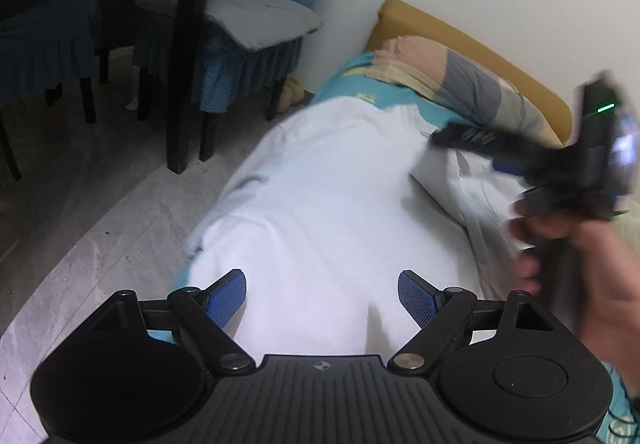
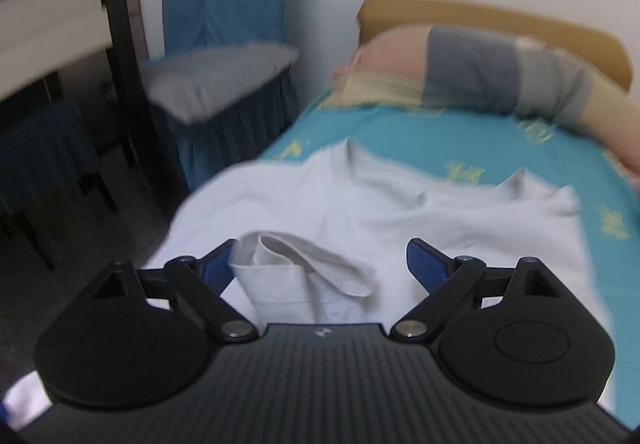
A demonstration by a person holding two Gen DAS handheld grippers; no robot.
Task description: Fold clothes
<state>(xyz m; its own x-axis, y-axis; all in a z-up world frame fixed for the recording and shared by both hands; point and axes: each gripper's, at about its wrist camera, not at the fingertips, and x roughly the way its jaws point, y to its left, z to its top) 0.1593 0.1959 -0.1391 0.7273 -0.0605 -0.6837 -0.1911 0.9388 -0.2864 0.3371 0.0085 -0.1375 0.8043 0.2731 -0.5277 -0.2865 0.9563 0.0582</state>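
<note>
Both claws spread and empty over a white garment on the bed.

The left gripper (image 1: 322, 294) stands with jaws wide apart above the white garment (image 1: 320, 196), nothing between the pads. The right gripper (image 2: 320, 268) is likewise spread; a folded sleeve cuff (image 2: 288, 276) lies between its fingers, resting against or just beside the left-hand pad, not pinched. In the left wrist view the right gripper and the hand (image 1: 580, 256) holding it are blurred at the bed's right side, so contact with the cloth there cannot be confirmed. The garment covers the near half of the teal bedsheet (image 2: 460, 140), reaching its left edge. A striped pillow (image 2: 480, 72) lies at the head end against the yellow headboard (image 2: 500, 14). Beside the bed's left edge stands a chair with a grey cushion (image 1: 256, 20), and a dark table leg (image 1: 188, 56) nearer.
</note>
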